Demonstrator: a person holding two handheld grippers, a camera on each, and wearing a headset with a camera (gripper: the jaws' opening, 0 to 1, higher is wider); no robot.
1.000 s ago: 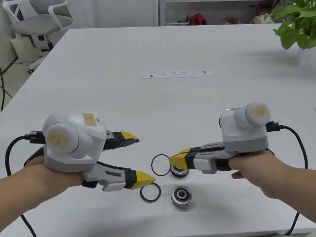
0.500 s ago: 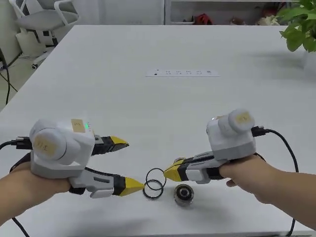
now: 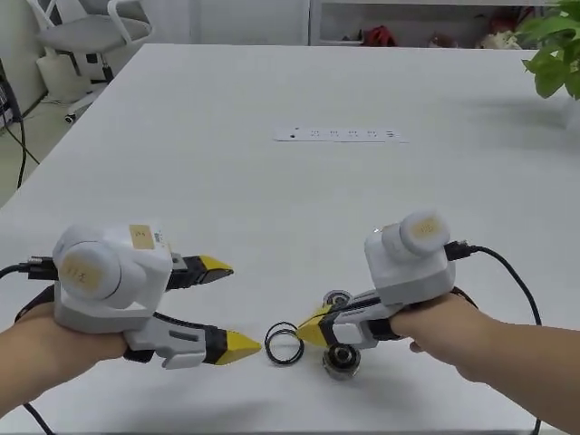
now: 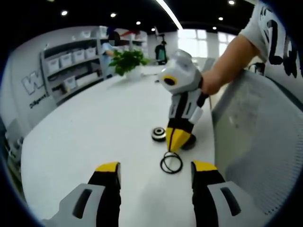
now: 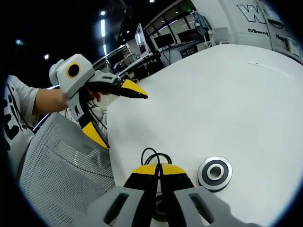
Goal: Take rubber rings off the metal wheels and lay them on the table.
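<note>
Two thin black rubber rings (image 3: 284, 345) lie overlapping on the white table (image 3: 299, 199) near its front edge. My right gripper (image 3: 308, 333) is shut, its yellow tips pinching the edge of one ring (image 5: 152, 155). One metal wheel (image 3: 338, 297) sits just behind that gripper and another (image 3: 342, 359) just in front of it. The right gripper view has a wheel (image 5: 215, 173) to the right of the shut jaws. My left gripper (image 3: 231, 305) is open to the left of the rings (image 4: 171, 163), a short gap away, holding nothing.
A white power strip (image 3: 335, 135) lies mid-table, far from the work. A green plant (image 3: 557, 54) stands at the back right and an office chair (image 3: 91, 27) beyond the back left corner. A mesh chair back (image 4: 255, 142) is close to the table's near edge.
My right gripper has brought its ring down and left, onto the ring lying on the table. The left gripper stays open and has barely shifted. The camera has moved.
</note>
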